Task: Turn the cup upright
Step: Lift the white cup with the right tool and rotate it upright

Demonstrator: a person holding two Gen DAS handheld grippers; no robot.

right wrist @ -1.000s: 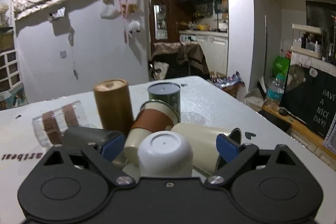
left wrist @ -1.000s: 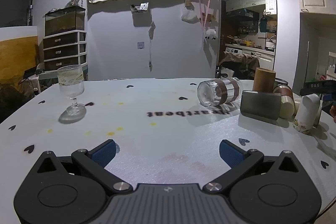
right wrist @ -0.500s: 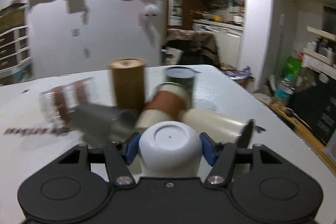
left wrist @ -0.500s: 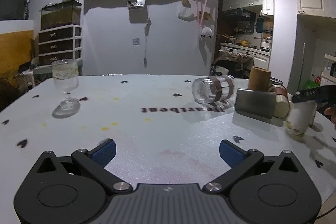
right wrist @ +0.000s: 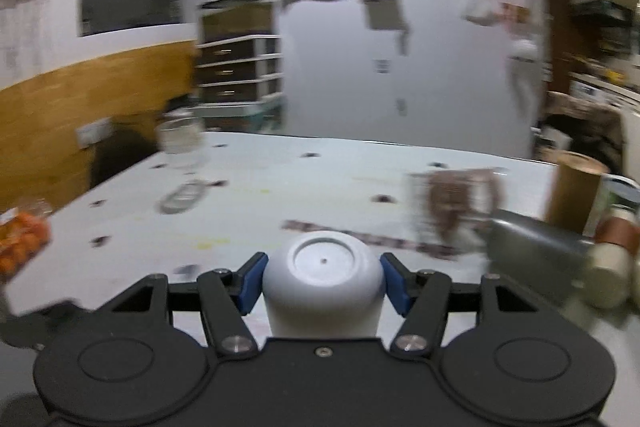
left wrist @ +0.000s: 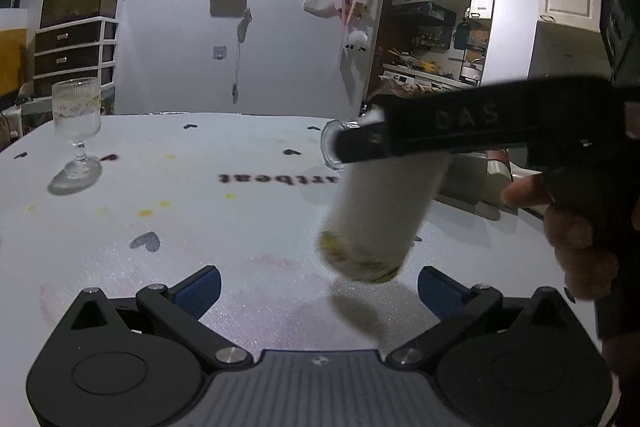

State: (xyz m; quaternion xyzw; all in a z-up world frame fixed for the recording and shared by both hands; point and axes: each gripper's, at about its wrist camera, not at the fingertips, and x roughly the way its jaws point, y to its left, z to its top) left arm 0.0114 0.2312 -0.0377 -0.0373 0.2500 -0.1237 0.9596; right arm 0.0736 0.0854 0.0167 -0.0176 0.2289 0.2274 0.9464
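My right gripper (right wrist: 322,285) is shut on a white cup (right wrist: 322,283), whose flat base faces the right wrist camera. In the left wrist view the same cup (left wrist: 380,215) hangs tilted above the table, its yellow-patterned rim pointing down and toward me, and the right gripper (left wrist: 436,137) crosses the picture from the right. My left gripper (left wrist: 318,287) is open and empty, low over the near part of the table, with the cup just beyond its fingertips.
A stemmed glass (left wrist: 77,125) stands at the far left of the white table (left wrist: 192,203). A clear glass with brown bands (right wrist: 452,211), a grey cup (right wrist: 536,247), a brown cylinder (right wrist: 574,195) and other cups crowd the right side. Orange items (right wrist: 22,239) lie at the left edge.
My right gripper closed on the white cup, lifted it from the group and carried it left, over the table's middle in front of the left gripper. The left gripper stayed open.
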